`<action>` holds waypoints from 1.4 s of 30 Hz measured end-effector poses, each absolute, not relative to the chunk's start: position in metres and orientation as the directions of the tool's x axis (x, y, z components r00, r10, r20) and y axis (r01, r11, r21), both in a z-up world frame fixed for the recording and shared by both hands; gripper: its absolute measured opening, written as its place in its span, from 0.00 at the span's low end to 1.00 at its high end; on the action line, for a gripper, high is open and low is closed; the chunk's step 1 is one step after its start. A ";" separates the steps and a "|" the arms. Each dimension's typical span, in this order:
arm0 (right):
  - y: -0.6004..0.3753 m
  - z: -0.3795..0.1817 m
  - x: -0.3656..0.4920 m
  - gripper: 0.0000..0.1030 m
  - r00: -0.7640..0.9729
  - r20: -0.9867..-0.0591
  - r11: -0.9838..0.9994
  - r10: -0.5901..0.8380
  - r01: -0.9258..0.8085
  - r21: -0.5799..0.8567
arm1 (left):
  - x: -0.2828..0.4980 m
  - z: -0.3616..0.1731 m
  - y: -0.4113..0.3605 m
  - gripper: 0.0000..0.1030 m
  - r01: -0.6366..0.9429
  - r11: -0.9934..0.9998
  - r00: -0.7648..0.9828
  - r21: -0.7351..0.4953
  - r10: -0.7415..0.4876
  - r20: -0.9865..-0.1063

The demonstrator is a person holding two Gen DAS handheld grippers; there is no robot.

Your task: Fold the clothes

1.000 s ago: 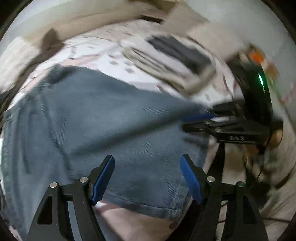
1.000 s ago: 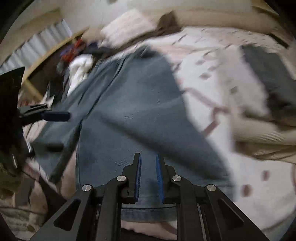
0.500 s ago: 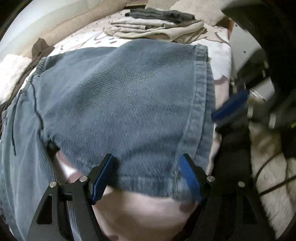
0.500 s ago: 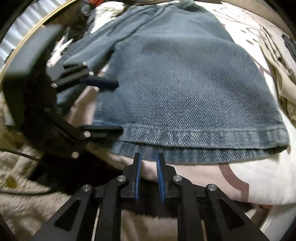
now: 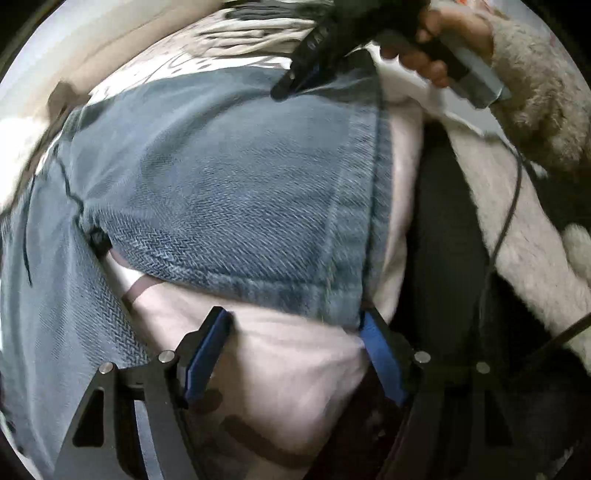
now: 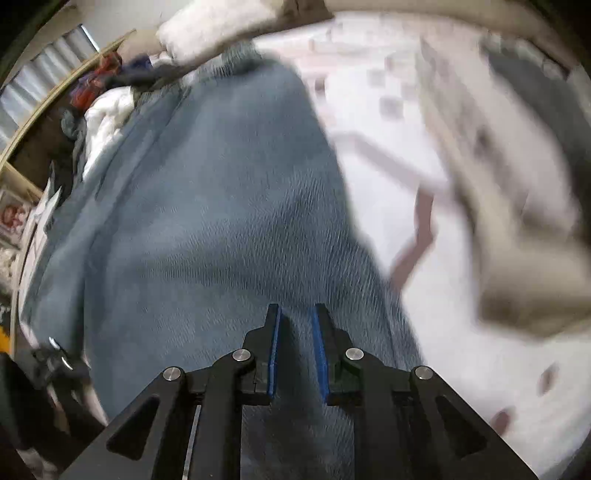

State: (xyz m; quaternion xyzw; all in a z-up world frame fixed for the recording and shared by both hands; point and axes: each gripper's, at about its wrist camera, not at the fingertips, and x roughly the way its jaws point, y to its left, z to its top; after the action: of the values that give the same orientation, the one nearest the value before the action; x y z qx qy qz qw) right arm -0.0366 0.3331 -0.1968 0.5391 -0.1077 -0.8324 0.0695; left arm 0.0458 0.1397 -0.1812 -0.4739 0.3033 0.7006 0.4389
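Blue denim jeans [image 5: 229,177] lie spread on a pale pink bedsheet [image 5: 295,369]. My left gripper [image 5: 295,332] is open, its blue pads straddling the hem corner at the bed's near edge, holding nothing. The right gripper [image 5: 299,79] shows in the left wrist view, held in a hand over the far side of the jeans. In the right wrist view my right gripper [image 6: 295,332] hovers low over the jeans [image 6: 207,229], its pads close together with a narrow gap and nothing between them.
A stack of folded beige and dark clothes [image 6: 517,206] lies on the sheet right of the jeans. A white fluffy pillow [image 6: 218,29] and a heap of mixed clothes [image 6: 103,92] sit at the far left. A fleecy sleeve [image 5: 546,92] and cable [image 5: 509,206] are at the right.
The right gripper swung from the hem at the bed's edge up over the jeans. The left gripper pulled back slightly toward the hem corner, still open.
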 end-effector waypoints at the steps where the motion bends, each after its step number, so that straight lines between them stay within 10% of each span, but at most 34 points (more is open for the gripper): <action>1: 0.333 -0.196 -0.025 0.16 -0.423 -0.876 -0.968 -0.230 0.003 0.253 | 0.039 -0.173 0.139 0.69 -0.894 -0.444 -0.122 -0.049 0.348 -0.929; 10: 0.336 -0.186 0.024 0.16 -0.430 -0.874 -0.964 -0.226 -0.027 0.263 | -0.035 -0.105 0.163 0.71 -0.793 -0.568 -0.181 -0.221 0.565 -0.805; 28: 0.345 -0.147 -0.008 0.16 -0.517 -0.832 -0.968 -0.202 -0.022 0.249 | 0.025 -0.183 0.155 0.69 -0.801 -0.599 -0.314 0.013 0.401 -0.861; 42: 0.389 -0.155 0.028 0.22 -0.543 -0.806 -0.932 -0.235 -0.108 0.345 | -0.002 -0.128 0.127 0.70 -0.679 -0.702 -0.242 -0.217 0.492 -0.836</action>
State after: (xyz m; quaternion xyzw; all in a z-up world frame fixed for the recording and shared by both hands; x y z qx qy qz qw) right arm 0.0276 0.3889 -0.1546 0.4768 -0.1801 -0.8596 0.0369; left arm -0.0020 0.1274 -0.1279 -0.4889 0.0954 0.7821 0.3743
